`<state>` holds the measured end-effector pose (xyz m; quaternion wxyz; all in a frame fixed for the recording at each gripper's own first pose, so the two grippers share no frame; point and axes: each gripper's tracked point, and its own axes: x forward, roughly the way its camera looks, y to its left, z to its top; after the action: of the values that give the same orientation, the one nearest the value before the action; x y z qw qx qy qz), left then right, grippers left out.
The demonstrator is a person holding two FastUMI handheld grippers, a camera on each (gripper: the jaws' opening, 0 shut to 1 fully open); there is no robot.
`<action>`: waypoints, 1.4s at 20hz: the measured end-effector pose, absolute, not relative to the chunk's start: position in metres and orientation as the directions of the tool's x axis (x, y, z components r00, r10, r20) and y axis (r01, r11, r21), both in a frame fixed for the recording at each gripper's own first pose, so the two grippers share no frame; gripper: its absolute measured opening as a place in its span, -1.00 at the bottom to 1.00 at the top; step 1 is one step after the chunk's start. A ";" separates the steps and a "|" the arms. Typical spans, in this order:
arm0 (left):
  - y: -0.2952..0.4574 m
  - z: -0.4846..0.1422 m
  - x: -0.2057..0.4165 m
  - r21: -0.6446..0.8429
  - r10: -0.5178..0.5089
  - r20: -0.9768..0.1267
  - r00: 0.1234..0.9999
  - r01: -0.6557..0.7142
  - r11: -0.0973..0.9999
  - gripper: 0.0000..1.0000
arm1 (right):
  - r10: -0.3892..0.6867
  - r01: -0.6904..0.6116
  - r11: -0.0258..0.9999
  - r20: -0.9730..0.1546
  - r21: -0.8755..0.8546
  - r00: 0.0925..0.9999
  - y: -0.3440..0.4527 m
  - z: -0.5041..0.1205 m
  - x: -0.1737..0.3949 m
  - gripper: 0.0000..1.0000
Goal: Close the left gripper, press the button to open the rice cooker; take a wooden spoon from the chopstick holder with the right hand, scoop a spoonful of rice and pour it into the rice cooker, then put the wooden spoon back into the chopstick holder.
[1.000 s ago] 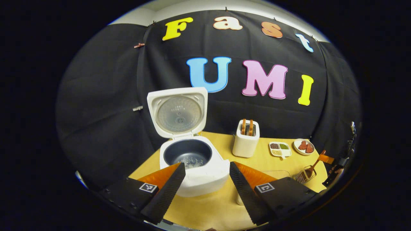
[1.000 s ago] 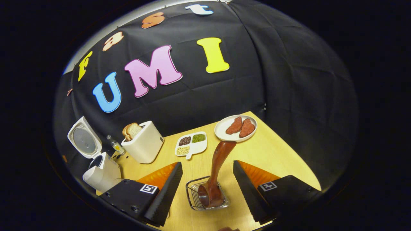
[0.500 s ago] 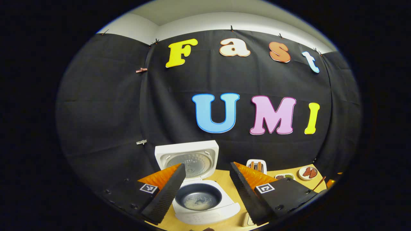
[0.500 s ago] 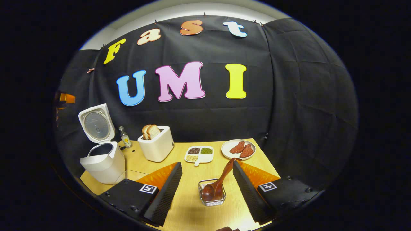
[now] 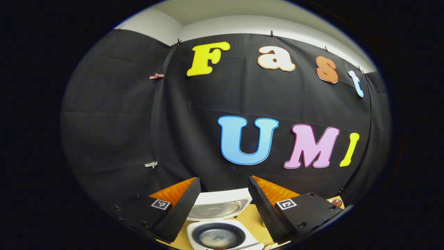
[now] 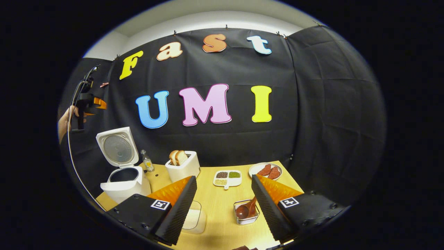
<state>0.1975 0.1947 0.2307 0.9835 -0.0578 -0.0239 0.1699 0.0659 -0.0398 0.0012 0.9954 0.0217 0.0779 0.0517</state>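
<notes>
Both tools stand wide, each with nothing between its fingers. In the right gripper view, the right tool (image 6: 224, 208) hangs above the desk (image 6: 222, 225), and the wire chopstick holder (image 6: 247, 212) sits just ahead of it, close to the inner side of one finger, with the wooden spoon (image 6: 247, 209) lying in it, bowl down and handle leaning up and away. Left of the holder, a clear container of rice (image 6: 194, 218) rests on the desk, partly hidden by the other finger. Beyond the holder lie a divided dish of grains (image 6: 228, 176) and a plate with reddish pieces (image 6: 265, 171); left of those stand a toaster with bread slices (image 6: 182, 166), a small bottle (image 6: 147, 163) and the rice cooker (image 6: 121, 175), lid raised. Above the cooker, a hand (image 6: 64, 121) holds the left tool (image 6: 88, 104). In the left gripper view, the left tool (image 5: 224, 208) hangs over the open rice cooker (image 5: 222, 231), whose dark pot holds a little rice.
</notes>
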 end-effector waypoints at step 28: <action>0.203 0.053 0.220 -0.105 0.329 -0.421 0.846 -0.405 0.908 0.97 | 0.166 -0.153 0.986 -0.246 0.070 0.955 0.001 -0.048 0.033 0.97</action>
<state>0.2205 0.2029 0.0528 0.9559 -0.0951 0.2009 0.1919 0.0331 0.0010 -0.0481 0.9884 0.0249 0.1265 0.0806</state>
